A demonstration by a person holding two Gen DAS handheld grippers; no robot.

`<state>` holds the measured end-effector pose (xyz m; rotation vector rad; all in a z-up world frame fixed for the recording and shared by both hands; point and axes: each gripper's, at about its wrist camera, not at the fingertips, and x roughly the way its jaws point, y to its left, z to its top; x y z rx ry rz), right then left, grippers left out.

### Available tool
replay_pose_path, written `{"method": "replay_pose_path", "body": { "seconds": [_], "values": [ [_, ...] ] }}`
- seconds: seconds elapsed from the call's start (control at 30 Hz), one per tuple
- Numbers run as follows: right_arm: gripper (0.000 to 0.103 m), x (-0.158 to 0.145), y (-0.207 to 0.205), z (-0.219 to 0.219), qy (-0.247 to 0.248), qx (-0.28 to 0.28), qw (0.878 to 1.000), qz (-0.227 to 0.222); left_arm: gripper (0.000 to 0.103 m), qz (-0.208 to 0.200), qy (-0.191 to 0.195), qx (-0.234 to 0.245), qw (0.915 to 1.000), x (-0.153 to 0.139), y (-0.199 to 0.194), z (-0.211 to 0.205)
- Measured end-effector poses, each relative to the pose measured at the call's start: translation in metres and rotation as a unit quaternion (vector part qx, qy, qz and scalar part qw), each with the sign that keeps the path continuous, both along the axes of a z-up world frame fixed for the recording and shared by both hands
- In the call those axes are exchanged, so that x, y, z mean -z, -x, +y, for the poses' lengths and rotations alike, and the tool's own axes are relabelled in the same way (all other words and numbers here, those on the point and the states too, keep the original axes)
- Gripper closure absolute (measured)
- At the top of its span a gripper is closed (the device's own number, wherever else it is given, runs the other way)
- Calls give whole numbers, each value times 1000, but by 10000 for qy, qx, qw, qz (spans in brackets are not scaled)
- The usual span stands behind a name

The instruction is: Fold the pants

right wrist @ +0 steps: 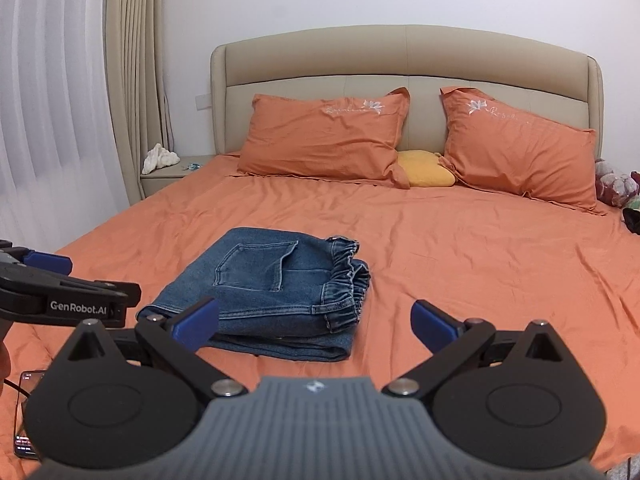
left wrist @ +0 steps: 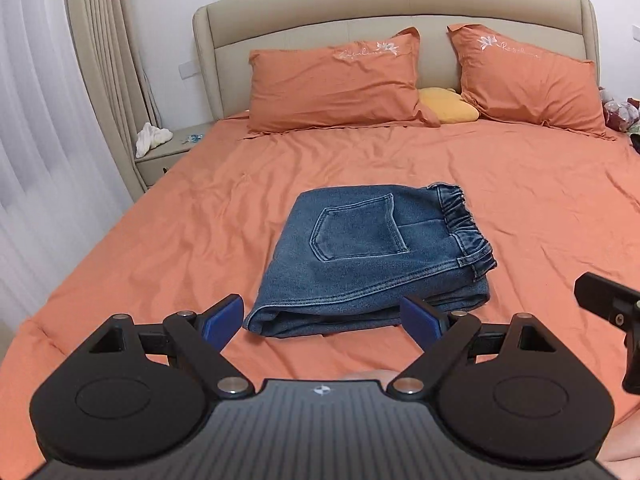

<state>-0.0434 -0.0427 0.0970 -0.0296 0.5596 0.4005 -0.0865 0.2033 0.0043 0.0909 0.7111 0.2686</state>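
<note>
Left hand-held gripper (left wrist: 322, 322): fingers spread, empty, folded pants (left wrist: 372, 258) lying just ahead on the bed (left wrist: 160, 220), the nearer of the two.
Right hand-held gripper (right wrist: 316, 328): fingers spread, empty; pants ahead-left, waistband toward its side.
Judgement: folding looks complete.

Wide orange bedsheet (right wrist: 480, 264) lies bare around the folded blue denim pants (right wrist: 272, 292); two orange pillows (right wrist: 324, 140) block the headboard end.

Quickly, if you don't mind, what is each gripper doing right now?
Left gripper: jaws open, holding nothing, just short of the folded jeans.
Right gripper: jaws open, holding nothing.
</note>
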Motion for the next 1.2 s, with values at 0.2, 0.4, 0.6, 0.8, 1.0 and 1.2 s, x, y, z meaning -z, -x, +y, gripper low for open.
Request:
{"method": "replay_pose_path", "body": {
  "seconds": [0.2, 0.4, 0.6, 0.8, 1.0, 1.2],
  "values": [
    [5, 0, -6, -6, -68, 104, 9999, 82, 0, 16, 2, -20, 10000, 0, -4, -1],
    [5, -1, -6, -8, -43, 109, 9999, 60, 0, 30, -6, 0, 10000, 0, -4, -3],
    [5, -1, -6, -10, -48, 122, 9999, 63, 0, 28, -28, -17, 10000, -1, -4, -3],
    [5, -2, -5, -10, -66, 102, 9999, 84, 0, 69, -52, 0, 10000, -1, -5, -6],
    [5, -2, -5, -11, -67, 119, 9999, 72, 0, 65, -55, 0, 10000, -1, -5, -9],
    [5, -2, -5, -12, -75, 124, 9999, 84, 0, 74, -39, -26, 10000, -1, -5, -9]
  ]
}}
